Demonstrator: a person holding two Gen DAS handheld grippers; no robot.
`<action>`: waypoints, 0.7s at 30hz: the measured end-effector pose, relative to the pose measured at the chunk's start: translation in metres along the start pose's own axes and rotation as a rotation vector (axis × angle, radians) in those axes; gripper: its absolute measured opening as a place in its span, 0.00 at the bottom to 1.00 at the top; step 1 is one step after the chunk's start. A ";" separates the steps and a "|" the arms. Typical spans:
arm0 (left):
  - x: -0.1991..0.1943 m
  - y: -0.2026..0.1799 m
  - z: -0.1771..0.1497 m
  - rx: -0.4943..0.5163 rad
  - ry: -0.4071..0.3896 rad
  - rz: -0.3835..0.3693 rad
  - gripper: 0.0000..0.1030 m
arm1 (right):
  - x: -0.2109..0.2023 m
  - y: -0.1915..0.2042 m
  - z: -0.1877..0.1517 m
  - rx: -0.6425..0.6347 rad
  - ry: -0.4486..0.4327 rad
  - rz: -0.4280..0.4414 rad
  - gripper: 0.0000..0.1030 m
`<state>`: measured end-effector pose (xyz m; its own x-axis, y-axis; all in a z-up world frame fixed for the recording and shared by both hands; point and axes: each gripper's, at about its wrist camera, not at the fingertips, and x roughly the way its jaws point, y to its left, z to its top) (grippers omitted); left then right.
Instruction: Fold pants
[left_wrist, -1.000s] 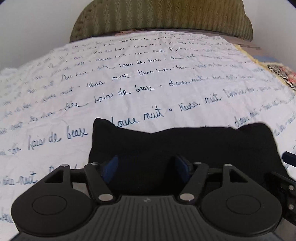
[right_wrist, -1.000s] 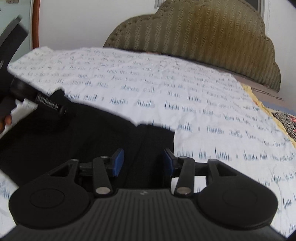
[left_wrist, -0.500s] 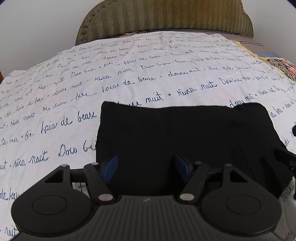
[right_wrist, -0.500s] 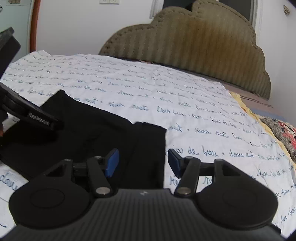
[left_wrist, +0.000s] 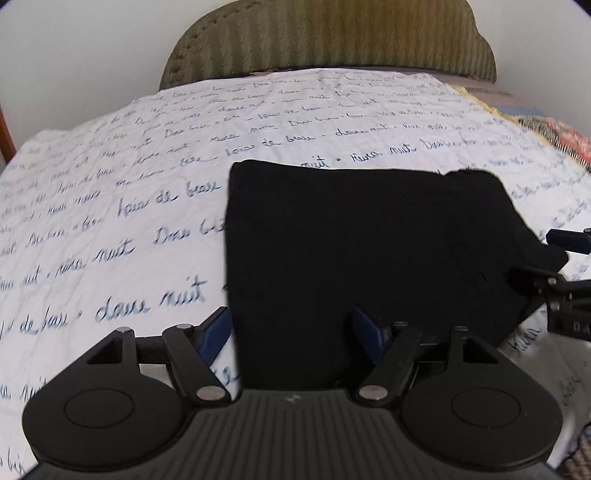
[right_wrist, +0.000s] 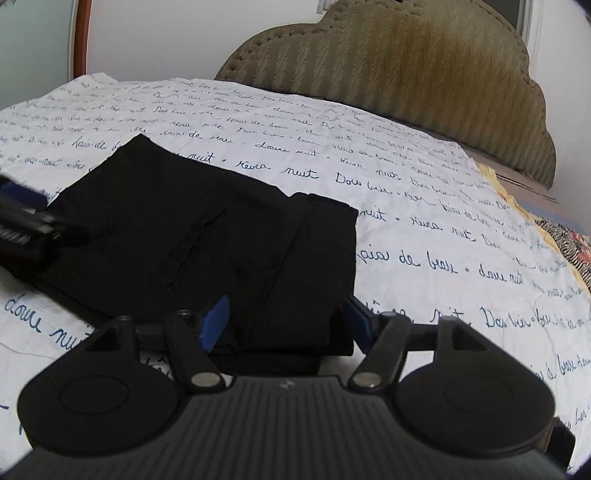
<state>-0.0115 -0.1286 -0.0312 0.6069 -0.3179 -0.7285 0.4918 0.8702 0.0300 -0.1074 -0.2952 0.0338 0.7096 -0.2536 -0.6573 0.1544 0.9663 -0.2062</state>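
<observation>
With both jaw sets standing apart and pressing nothing, we read the folding as nearly done. Our left hand-held gripper (left_wrist: 290, 334) is open over the near left corner of the pants (left_wrist: 354, 243), its blue pads clear of the cloth; its jaws have just been opening a bit more. Our right hand-held gripper (right_wrist: 284, 325) is open too, jaws just been widening, w/ the near right corner of the fabric lying between them but not pinched. The black pants sit as a compact, roughly rectangular stack in the middle of the bed, nearer the foot edge than the headboard (right_wrist: 406, 74), on the script-printed sheet (right_wrist: 424, 229). Layers show at the right side, so several folds are in. Left, prob.: maybe a light tidy of the slightly uneven far right corner, else nothing.
</observation>
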 end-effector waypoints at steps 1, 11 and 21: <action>-0.002 0.005 0.002 -0.019 0.001 -0.012 0.70 | -0.003 0.000 0.002 0.005 -0.017 -0.010 0.64; 0.042 0.041 0.080 -0.157 0.004 0.055 0.70 | -0.004 -0.001 0.029 0.015 -0.099 -0.022 0.71; 0.078 0.081 0.059 -0.264 0.147 -0.235 0.83 | 0.035 -0.101 0.005 0.431 0.070 0.394 0.75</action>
<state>0.1128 -0.1055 -0.0452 0.3915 -0.4794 -0.7854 0.4169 0.8534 -0.3130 -0.0947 -0.4011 0.0351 0.7255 0.1397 -0.6739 0.1647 0.9155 0.3671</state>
